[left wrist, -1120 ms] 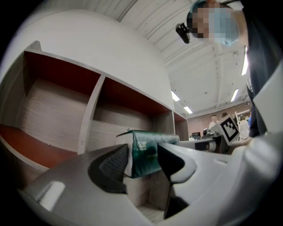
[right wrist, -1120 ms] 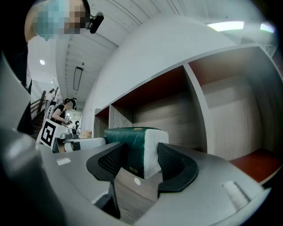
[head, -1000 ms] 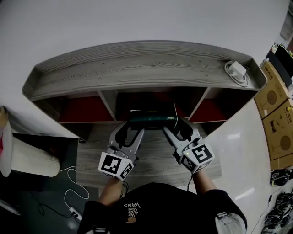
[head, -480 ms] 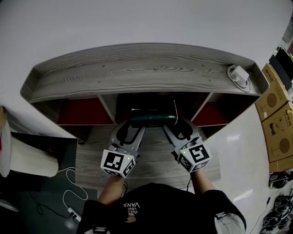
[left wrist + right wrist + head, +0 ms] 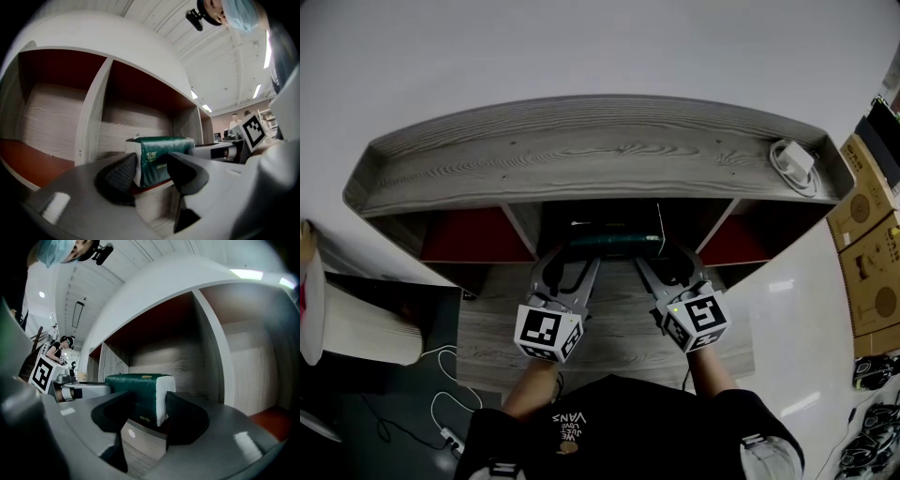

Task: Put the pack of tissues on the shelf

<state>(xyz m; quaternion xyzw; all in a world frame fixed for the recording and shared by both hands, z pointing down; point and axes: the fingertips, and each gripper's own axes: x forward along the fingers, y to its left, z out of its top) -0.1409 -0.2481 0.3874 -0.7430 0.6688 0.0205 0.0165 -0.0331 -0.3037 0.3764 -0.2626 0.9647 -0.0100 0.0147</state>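
At centre bay mouth: pack in, not yet let go.
I read both grippers pinching the tissue pack (image 5: 614,242): left gripper (image 5: 573,251) on its left end, right gripper (image 5: 661,253) on its right end. Pack is at the shelf (image 5: 600,155) centre bay's front lip. Est. remaining: seat, release, withdraw. Long axis runs left-right, parallel to shelf front, white ends outward.

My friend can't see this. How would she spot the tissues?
Find the long grey wooden shelf and look into the middle of its three openings. The pack of tissues is there, gripped at its ends by the left gripper and right gripper. It is the only dark green thing, with white ends.
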